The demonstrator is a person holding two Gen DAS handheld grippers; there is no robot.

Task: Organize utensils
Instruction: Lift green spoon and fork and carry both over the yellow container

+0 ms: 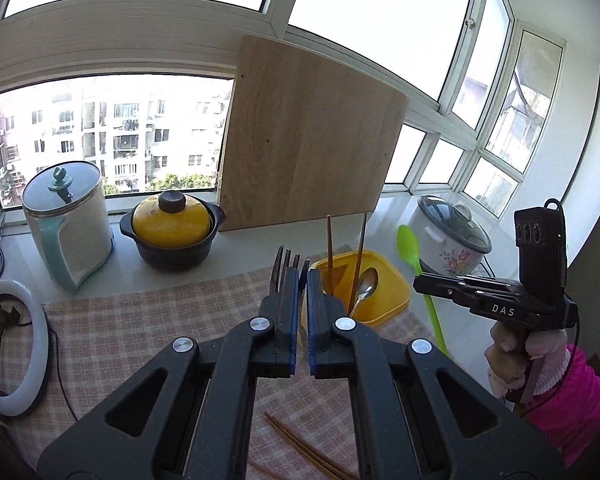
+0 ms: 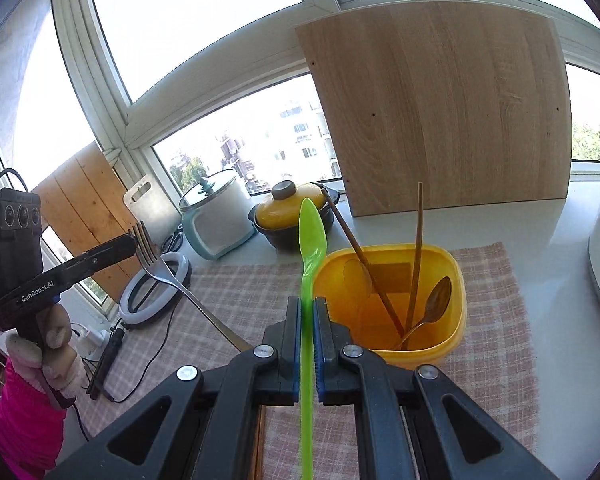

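L gripper [image 1: 303, 276] is clamping shut on a thin metal fork [image 2: 153, 249], R gripper [image 2: 307, 304] is pinching a long glossy green plastic spoon [image 2: 310, 236], both above the checked cloth w/ the yellow tub [image 2: 456, 280] just beside. Tub's already holding a metal spoon [image 2: 436, 304] & wooden sticks. Brown chopsticks [image 1: 300, 454] are lying on the cloth, so fork, green spoon & chopsticks prob. left.

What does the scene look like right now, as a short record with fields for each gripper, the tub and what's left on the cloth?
left gripper: shut on fork, tines up
right gripper: shut on green spoon, bowl up
yellow tub: on checked cloth; holds two chopsticks and metal spoon
still on cloth: chopstick pair near left gripper
behind: wooden board, yellow-lidded pot, kettle
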